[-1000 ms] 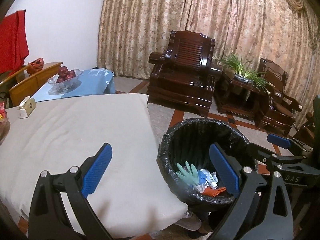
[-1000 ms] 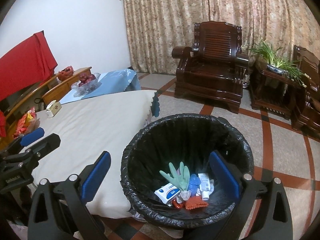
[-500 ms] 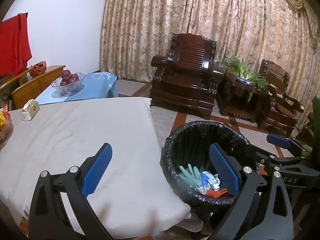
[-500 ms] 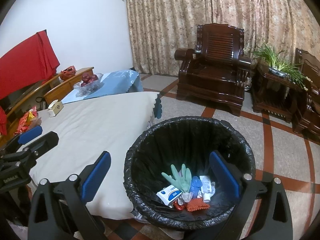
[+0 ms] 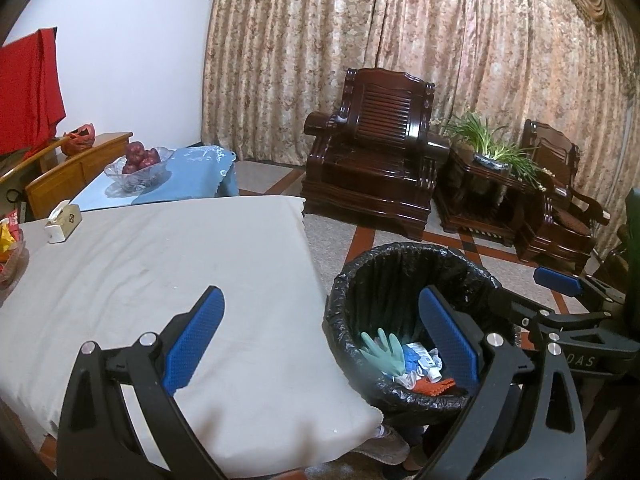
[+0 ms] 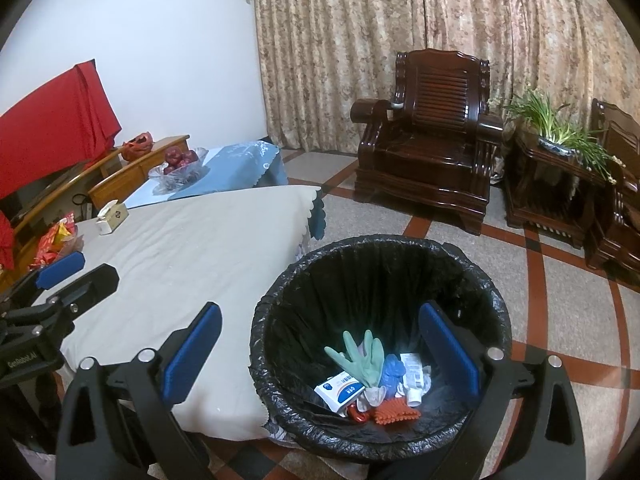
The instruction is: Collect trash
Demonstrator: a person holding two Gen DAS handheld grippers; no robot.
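A round bin with a black liner stands on the floor beside the table; it also shows in the left wrist view. Inside lie a green glove, a blue-and-white box, a blue wad, a small tube and an orange scrap. My right gripper is open and empty above the bin's near rim. My left gripper is open and empty over the table's near right corner. The right gripper also shows in the left wrist view.
The table has a beige cloth. A tissue box and snack packets sit at its far left. A glass bowl of red fruit stands on a blue-covered table. Dark wooden armchairs and a plant stand by the curtain.
Both grippers have drawn back and risen slightly; the bin and table look a little farther away. Both stay open and empty. The trash in the bin has not moved.
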